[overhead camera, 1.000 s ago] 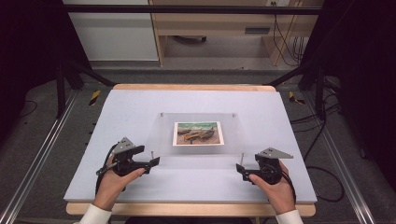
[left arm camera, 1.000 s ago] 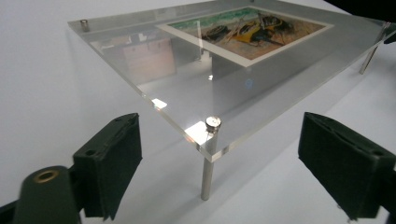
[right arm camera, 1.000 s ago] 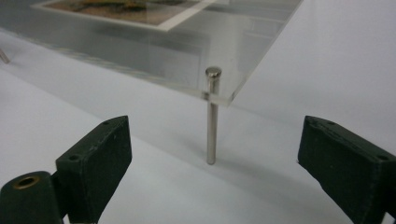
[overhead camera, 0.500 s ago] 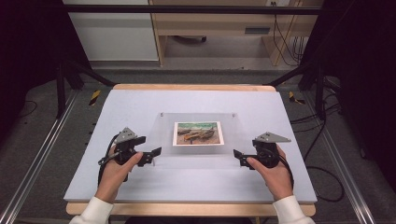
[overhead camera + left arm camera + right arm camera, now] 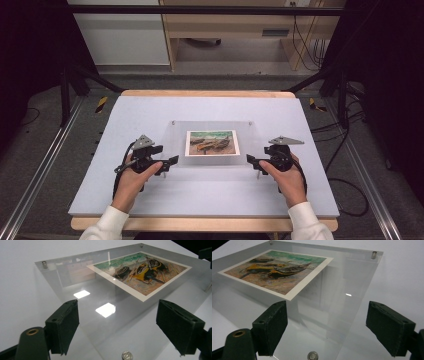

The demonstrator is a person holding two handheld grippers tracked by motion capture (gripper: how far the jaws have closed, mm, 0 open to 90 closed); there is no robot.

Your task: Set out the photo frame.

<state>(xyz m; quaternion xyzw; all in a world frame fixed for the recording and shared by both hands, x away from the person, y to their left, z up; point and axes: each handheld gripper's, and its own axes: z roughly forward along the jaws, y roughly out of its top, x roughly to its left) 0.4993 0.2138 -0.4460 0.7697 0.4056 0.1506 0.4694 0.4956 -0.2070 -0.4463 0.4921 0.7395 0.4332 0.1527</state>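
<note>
A clear acrylic picture frame (image 5: 176, 145) lies flat in the middle of the white table, holding a print of beached boats (image 5: 212, 143). Small metal standoffs mark its corners (image 5: 44, 264) (image 5: 374, 254). My left gripper (image 5: 172, 162) sits at the frame's near left corner, and that corner's standoff (image 5: 126, 355) lies low between its jaws. My right gripper (image 5: 251, 162) sits at the near right corner, with a standoff (image 5: 313, 355) between its jaws. Both pairs of jaws have just been closing a little. They stand open, and their pads touch nothing.
The white table top (image 5: 150, 110) has a wooden rim and metal rails (image 5: 40, 170) along both sides. Dark stand legs (image 5: 75, 82) rise at the far corners. Cables (image 5: 345, 150) trail on the floor at the right. A wooden cabinet (image 5: 225, 30) stands beyond the table.
Both hands have moved forward and slightly inward, bringing the grippers up to the frame's near corners. The right gripper has risen a little. Both jaw gaps look slightly narrower.
</note>
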